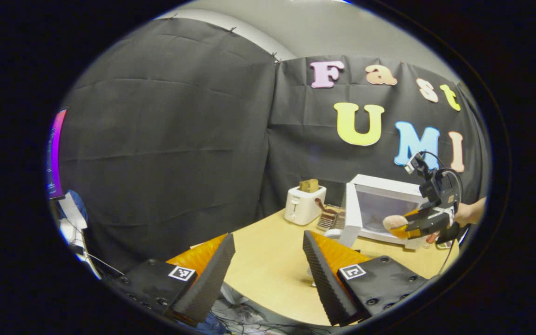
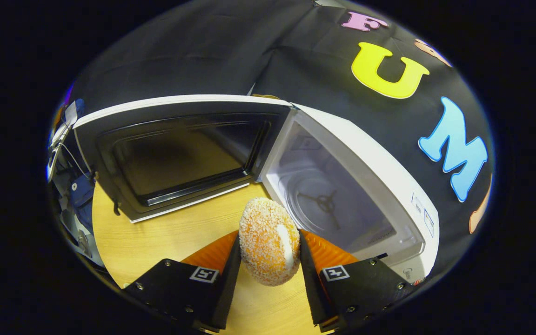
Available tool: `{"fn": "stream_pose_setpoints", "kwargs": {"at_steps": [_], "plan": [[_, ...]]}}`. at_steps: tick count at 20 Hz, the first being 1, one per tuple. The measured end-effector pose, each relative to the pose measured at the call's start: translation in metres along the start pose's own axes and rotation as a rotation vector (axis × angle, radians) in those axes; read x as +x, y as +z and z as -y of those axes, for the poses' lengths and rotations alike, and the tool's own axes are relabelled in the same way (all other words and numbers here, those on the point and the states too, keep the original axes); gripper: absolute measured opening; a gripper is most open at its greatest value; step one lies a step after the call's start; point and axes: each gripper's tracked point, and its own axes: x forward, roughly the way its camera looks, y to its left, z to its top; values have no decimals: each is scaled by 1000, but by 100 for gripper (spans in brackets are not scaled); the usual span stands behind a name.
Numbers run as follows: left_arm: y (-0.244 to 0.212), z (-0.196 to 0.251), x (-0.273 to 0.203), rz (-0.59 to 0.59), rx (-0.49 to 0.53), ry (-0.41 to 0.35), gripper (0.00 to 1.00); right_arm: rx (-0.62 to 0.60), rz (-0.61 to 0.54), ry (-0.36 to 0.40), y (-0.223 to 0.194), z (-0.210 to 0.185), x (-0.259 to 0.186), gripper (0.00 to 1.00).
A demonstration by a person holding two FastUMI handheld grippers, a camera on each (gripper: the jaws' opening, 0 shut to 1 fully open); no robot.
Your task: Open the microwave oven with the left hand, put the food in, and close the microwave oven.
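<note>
Fingers of the left claw [image 1: 268,260] are standing apart over the surface [image 1: 268,270] in the left gripper view, with the microwave [image 1: 379,204] sitting open beyond. In the right gripper view, the right claw [image 2: 268,265] is clamping the food [image 2: 268,246] just before the microwave's open cavity [image 2: 333,204].

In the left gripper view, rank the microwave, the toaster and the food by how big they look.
1. Microwave, door open.
2. Toaster.
3. Food, held in the right hand-held gripper at the microwave's opening.

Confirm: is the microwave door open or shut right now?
Open: the microwave door is swung wide, showing the bare cavity, with no food inside yet.
</note>
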Motion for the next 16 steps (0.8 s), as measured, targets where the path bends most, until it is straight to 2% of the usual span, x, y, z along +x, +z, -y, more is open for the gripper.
{"fn": "stream_pose_setpoints", "kwargs": {"at_steps": [1,2,6,8,9,11,12,16], "plan": [[0,-9,-4,2,0,5,99,-1,2,-12,4,5,6,63],[-2,-11,-9,-2,-1,8,95,-4,8,-22,7,10,10,66],[-7,-12,-9,-23,7,20,97,-43,20,-65,16,27,36,66],[-4,-12,-10,-28,20,27,98,-53,10,-77,12,33,49,69],[-4,-12,-12,-32,25,32,98,-58,8,-81,11,36,57,66],[-5,-14,-15,-42,30,43,98,-64,-5,-97,8,42,73,69],[-5,-13,-17,-44,31,47,97,-68,-10,-106,6,44,78,66],[-5,-17,-19,-49,24,72,96,-97,-20,-151,1,57,106,66]]}}
